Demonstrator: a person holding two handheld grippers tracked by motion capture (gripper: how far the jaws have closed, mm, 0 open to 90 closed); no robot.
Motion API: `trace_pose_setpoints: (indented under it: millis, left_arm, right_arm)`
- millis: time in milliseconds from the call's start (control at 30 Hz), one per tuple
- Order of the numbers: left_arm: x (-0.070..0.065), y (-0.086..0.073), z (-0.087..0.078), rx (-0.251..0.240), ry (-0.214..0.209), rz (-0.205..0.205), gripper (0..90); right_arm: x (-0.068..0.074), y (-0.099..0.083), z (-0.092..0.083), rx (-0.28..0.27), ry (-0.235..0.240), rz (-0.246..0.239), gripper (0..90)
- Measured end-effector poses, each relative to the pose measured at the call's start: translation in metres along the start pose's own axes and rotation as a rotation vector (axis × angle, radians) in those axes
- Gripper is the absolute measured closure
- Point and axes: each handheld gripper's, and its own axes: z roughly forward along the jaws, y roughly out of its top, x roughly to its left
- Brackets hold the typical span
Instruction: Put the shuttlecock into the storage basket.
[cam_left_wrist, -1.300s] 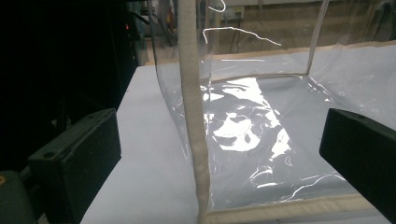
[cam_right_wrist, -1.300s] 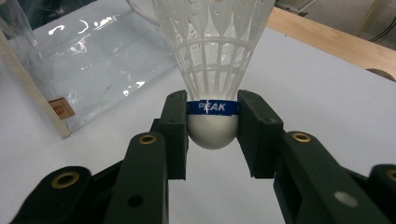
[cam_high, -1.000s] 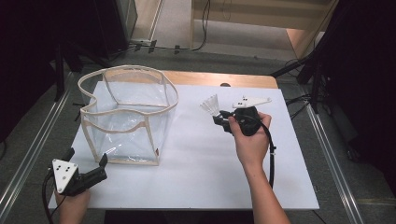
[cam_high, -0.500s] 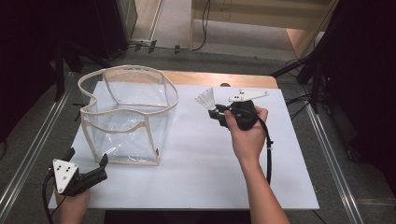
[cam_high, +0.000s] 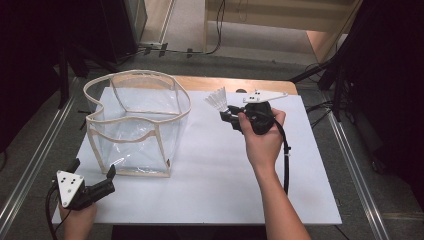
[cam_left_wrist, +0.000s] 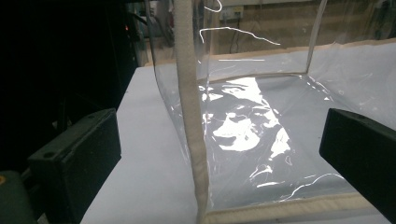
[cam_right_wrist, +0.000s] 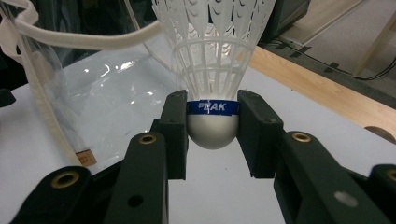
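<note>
- Right gripper (cam_right_wrist: 212, 135): jaws clenched on the cork base of the shuttlecock (cam_right_wrist: 212, 70), skirt pointing away from the hand.
- Change: the shuttlecock (cam_high: 218, 99) has risen off the white table (cam_high: 215, 190) and drifted toward the clear bag (cam_high: 137, 122).
- Left gripper (cam_high: 92, 187): jaws released, idle at the bag's near corner.
- Judgement: pickup complete; carry to the bag's open top remains.
</note>
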Motion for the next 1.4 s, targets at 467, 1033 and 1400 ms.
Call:
trace_pose_setpoints:
  millis: [467,1033,1400]
  left_arm:
    - [0.000,0.000,0.000,-0.003,-0.006,-0.006,0.0]
    - [0.001,0.000,0.000,-0.003,-0.006,-0.003,0.0]
    - [0.001,0.000,0.000,-0.004,-0.008,-0.004,0.0]
  right_arm:
    - [0.011,0.021,0.010,-0.018,0.027,-0.029,63.4]
    - [0.025,0.041,0.028,-0.031,0.066,-0.056,63.4]
    - [0.035,0.051,0.042,-0.045,0.101,-0.055,63.4]
